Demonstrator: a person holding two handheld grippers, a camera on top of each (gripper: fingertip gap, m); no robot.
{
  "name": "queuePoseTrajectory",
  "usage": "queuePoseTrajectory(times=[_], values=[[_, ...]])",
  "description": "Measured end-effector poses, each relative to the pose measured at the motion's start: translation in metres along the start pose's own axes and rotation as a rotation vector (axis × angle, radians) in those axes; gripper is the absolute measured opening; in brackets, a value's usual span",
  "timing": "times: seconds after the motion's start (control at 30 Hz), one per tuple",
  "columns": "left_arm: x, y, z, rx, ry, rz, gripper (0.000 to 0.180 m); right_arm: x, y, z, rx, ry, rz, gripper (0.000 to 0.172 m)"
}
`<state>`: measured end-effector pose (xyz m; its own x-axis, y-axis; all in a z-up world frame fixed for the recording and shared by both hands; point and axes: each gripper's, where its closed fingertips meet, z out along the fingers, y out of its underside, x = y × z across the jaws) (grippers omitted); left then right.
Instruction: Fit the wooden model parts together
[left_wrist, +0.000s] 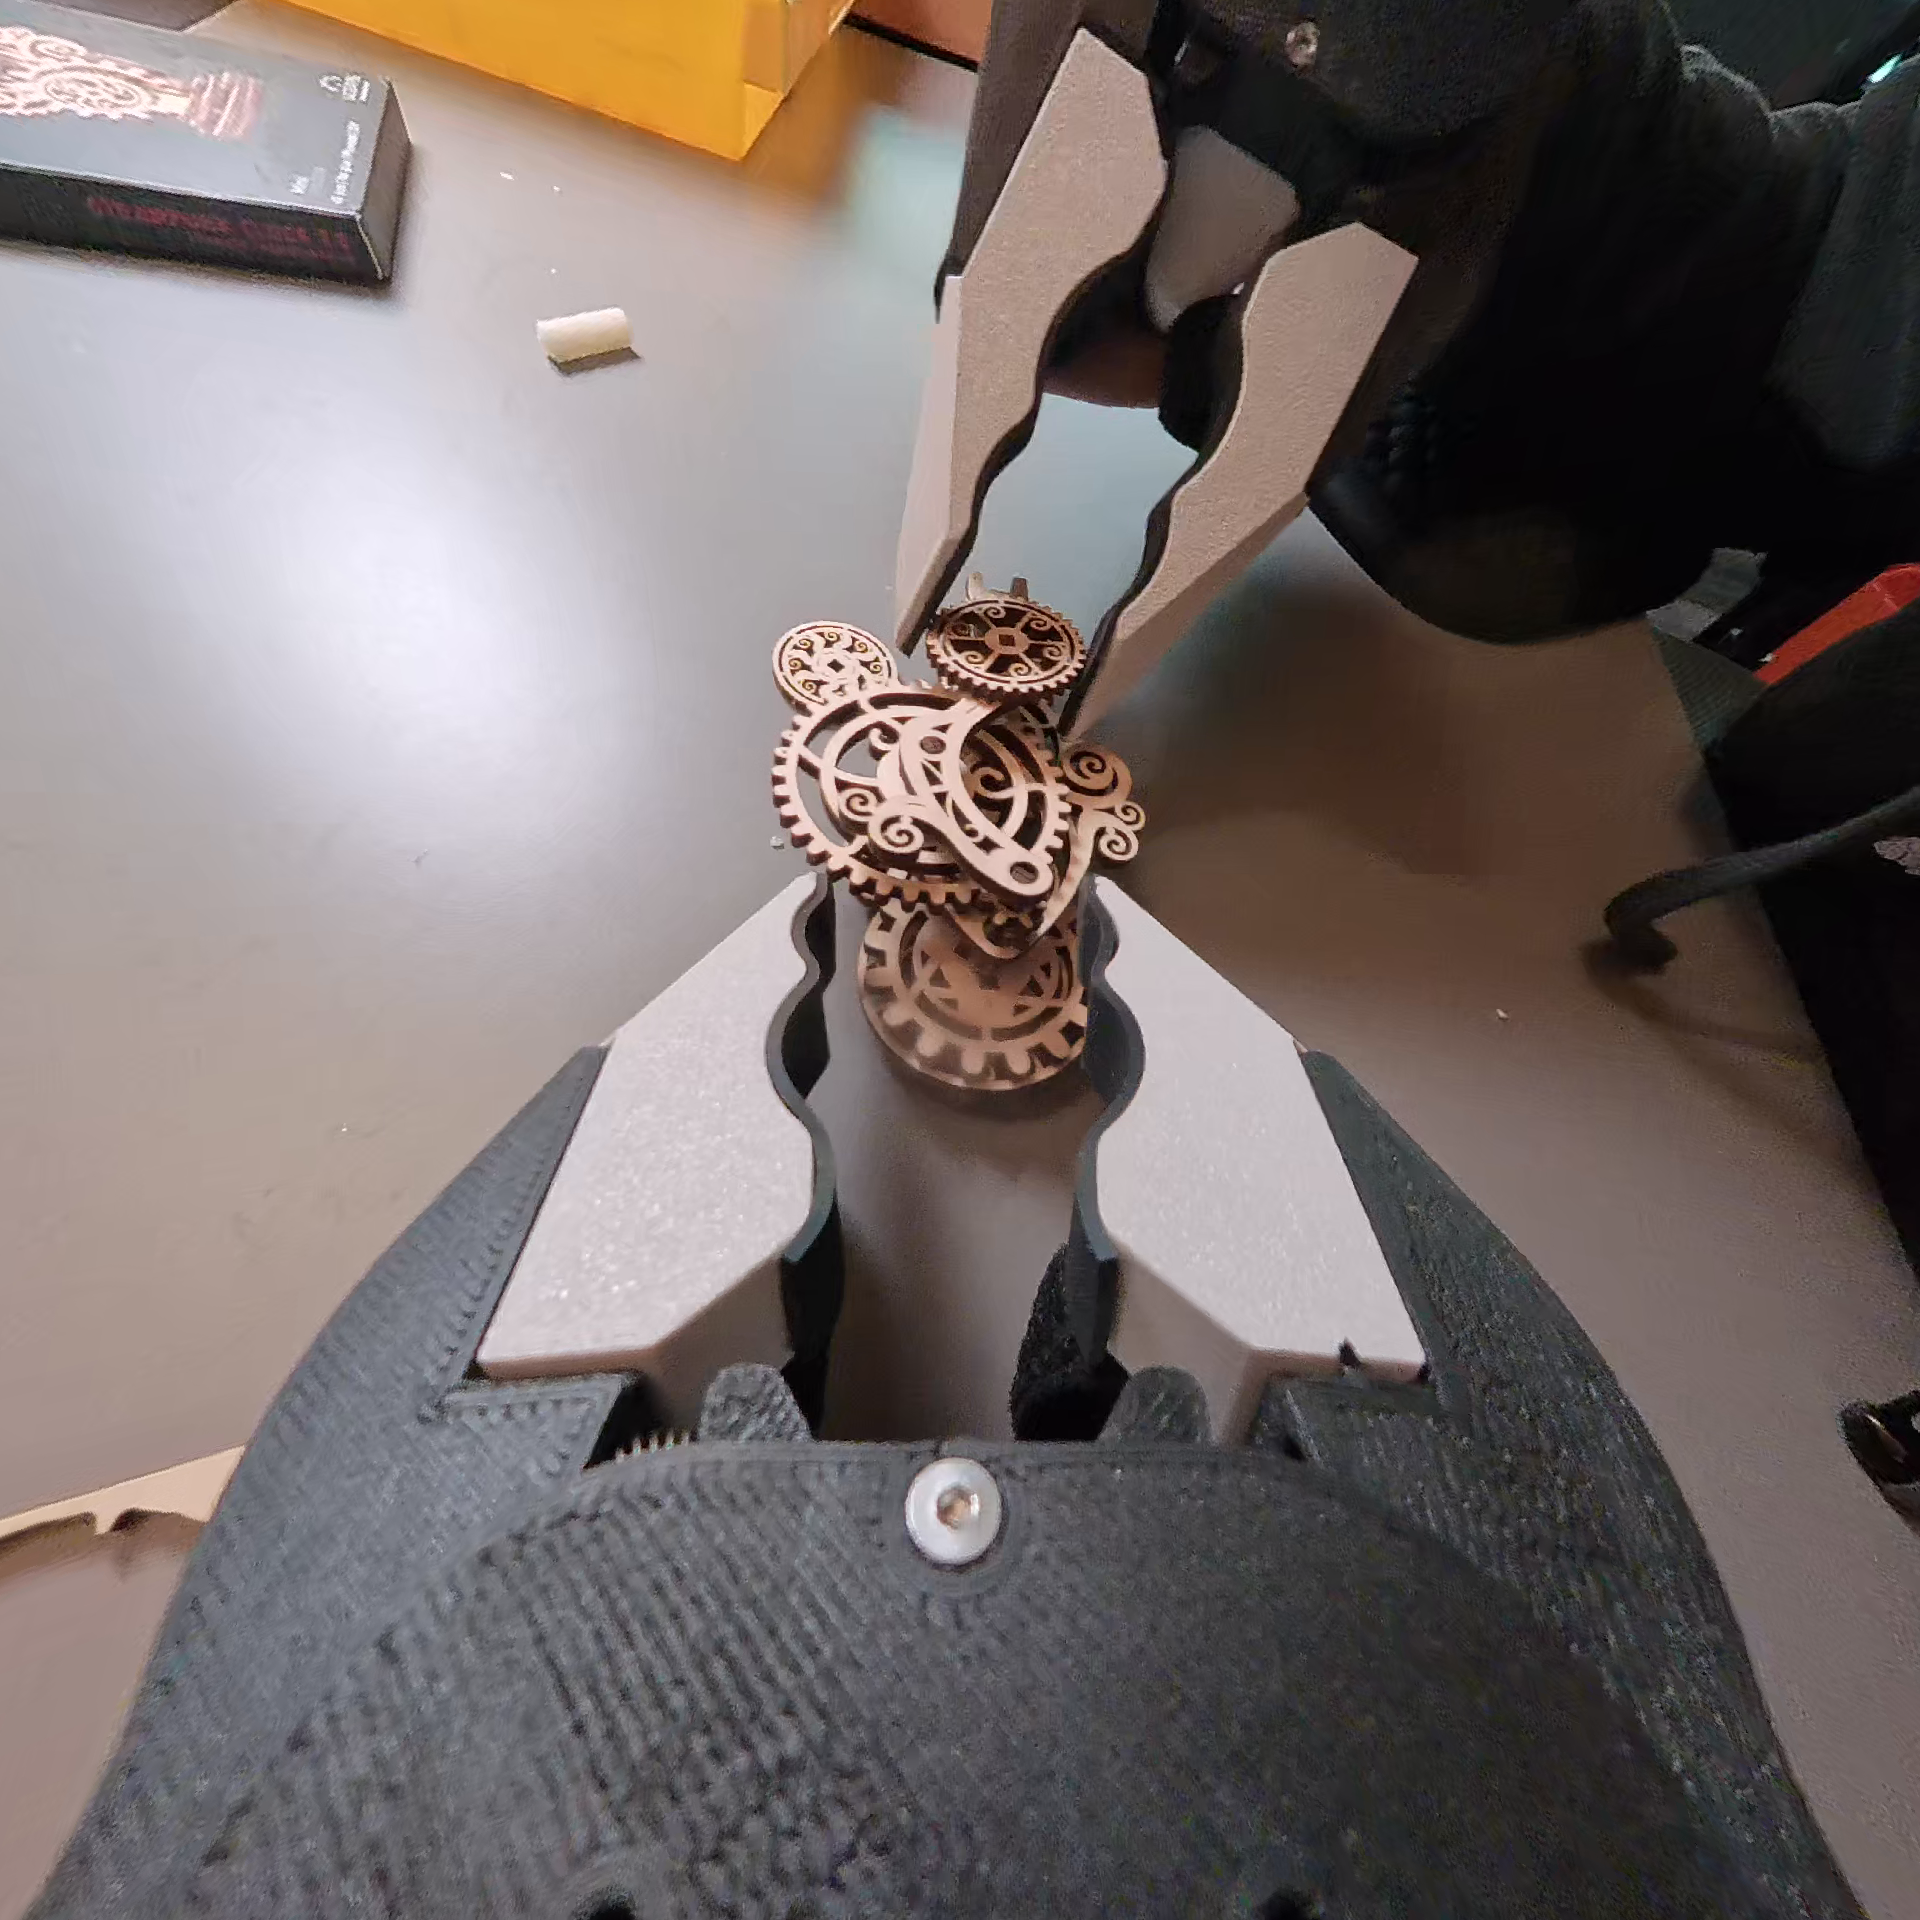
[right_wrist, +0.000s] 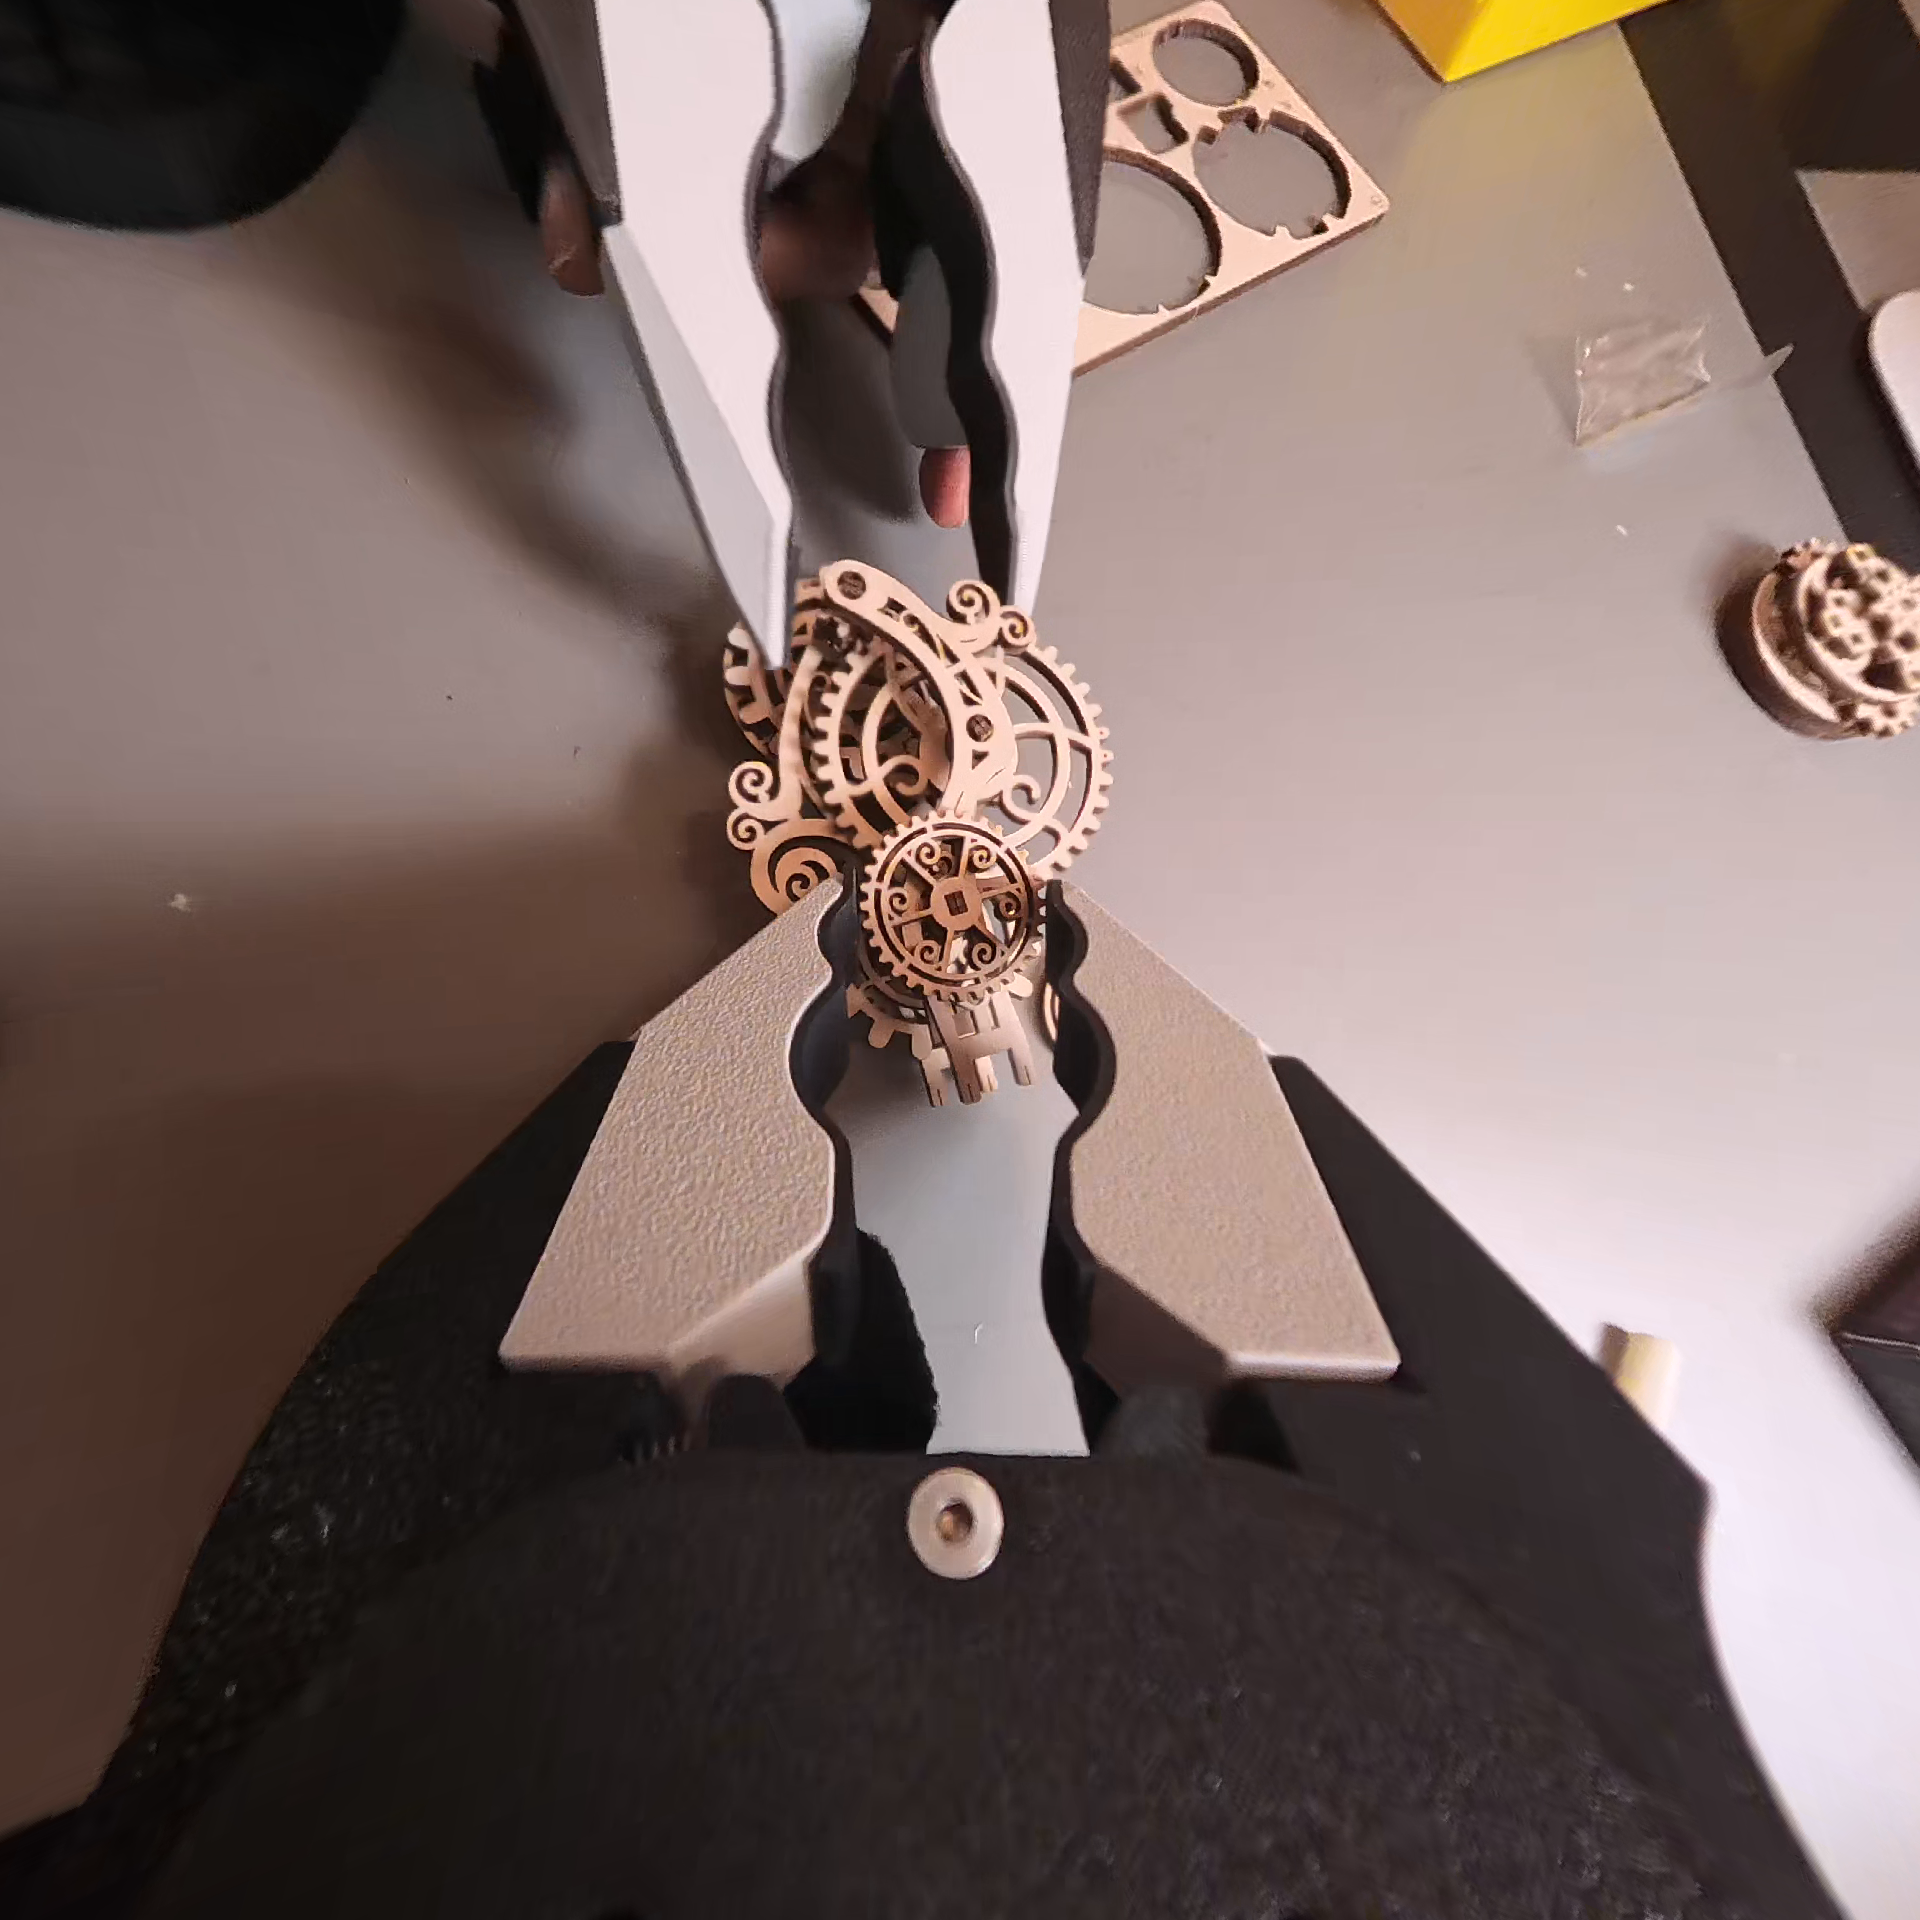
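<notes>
The right gripper (right_wrist: 951, 920) is clamping its fingers on the toothed rim of the small gear (right_wrist: 951, 904) at one end of the wooden model (left_wrist: 935, 800). Both pads are sitting against the teeth. The left gripper (left_wrist: 961, 935) is straddling the round base (left_wrist: 971, 1003) at the other end with its fingers apart. The base looks to be against the right-hand pad, while a dark gap shows between it and the left-hand finger (left_wrist: 727, 1039), so nothing is being gripped there yet.

The model is hanging tilted between the two grippers, just above the grey tabletop (left_wrist: 416, 727), and it seems to be carried by the right side alone. That is the main risk. The gear is thin and round, so it could turn or slip between the pads and let the whole stack swing or drop.

If the left fingers are closing off-centre, they may push the base sideways before both pads meet it, twisting the layered gears and scroll pieces against each other. These fretwork parts look fragile, and a hard squeeze or a twist between the two ends could snap a tooth or a curl, or pull a press-fit joint loose. The comb-like tab (right_wrist: 977, 1049) under the small gear is sticking out between the right fingers and could be bent by them.
</notes>
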<state>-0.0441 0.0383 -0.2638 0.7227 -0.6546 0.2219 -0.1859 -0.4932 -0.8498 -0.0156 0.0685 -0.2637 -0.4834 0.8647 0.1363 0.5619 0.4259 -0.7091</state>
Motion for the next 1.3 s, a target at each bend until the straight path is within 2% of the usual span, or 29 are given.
queuePoseTrajectory(times=[0.07,0.33,0.53,0.73,0.87,0.93,1.03,1.17,1.3], values=[[-0.003,0.000,0.000,0.000,-0.020,0.000,0.040,-0.002,0.000,0.000,0.001,0.005,-0.022,0.034],[-0.001,-0.005,-0.003,0.027,-0.007,0.015,0.042,-0.004,0.000,-0.004,0.025,-0.003,-0.008,0.042],[0.000,-0.011,-0.003,0.057,-0.017,0.028,0.042,0.009,0.004,-0.015,0.071,-0.014,0.092,0.045],[-0.001,-0.008,-0.001,0.035,-0.035,0.055,0.038,0.021,0.017,-0.022,0.139,-0.105,0.270,0.041],[-0.005,-0.008,-0.004,0.036,-0.056,0.056,0.036,0.005,0.017,-0.018,0.106,-0.156,0.208,0.040],[-0.010,-0.007,-0.006,0.034,-0.077,0.059,0.034,-0.006,0.017,-0.021,0.094,-0.201,0.178,0.030],[-0.016,-0.008,-0.009,0.042,-0.107,0.055,0.035,-0.013,0.011,-0.031,0.132,-0.257,0.180,0.028],[-0.024,-0.013,-0.016,0.080,-0.136,0.032,0.034,0.015,0.018,-0.036,0.149,-0.140,0.226,0.028],[-0.026,-0.015,-0.018,0.093,-0.143,0.034,0.033,0.034,0.033,-0.023,0.077,-0.014,0.234,0.029]])
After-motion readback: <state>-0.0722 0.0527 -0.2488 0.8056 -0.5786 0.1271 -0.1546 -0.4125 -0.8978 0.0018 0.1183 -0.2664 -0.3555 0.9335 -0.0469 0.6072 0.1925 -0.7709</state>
